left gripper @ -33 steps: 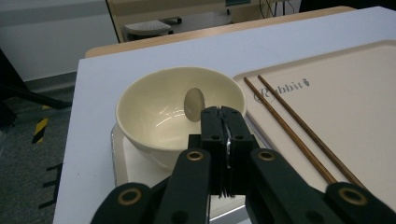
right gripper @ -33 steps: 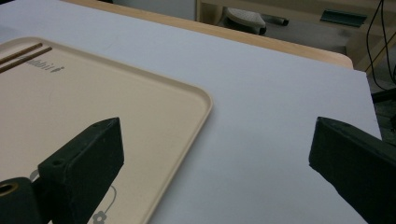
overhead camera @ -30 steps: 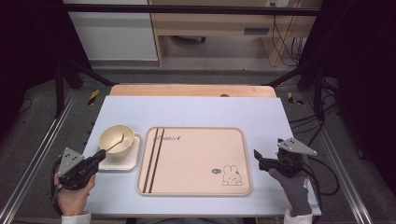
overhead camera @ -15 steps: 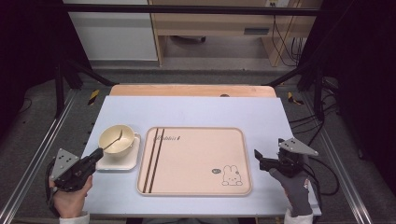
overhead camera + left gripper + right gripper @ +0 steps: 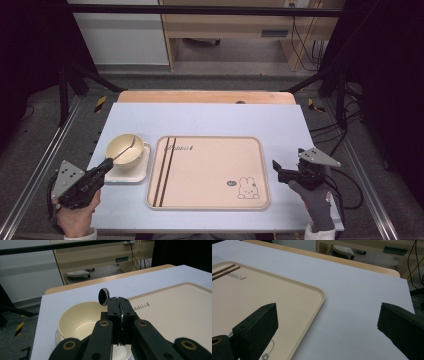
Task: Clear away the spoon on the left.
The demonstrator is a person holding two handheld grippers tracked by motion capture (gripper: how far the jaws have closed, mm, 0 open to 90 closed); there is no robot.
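Left gripper (image 5: 117, 302) jaws clenched on a spoon (image 5: 103, 296), handle running straight ahead, bowl end poking out just above the cream bowl (image 5: 80, 321); right gripper (image 5: 325, 325) jaws released, well off beside the tray (image 5: 274, 297).

Lab: framed rig (image 5: 70, 107), trailing cables (image 5: 305, 37)

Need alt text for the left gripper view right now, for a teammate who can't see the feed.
The left gripper has its black jaws shut on a spoon, whose dark oval bowl stands up above a cream bowl on a pale blue table. A beige tray lies to the right.
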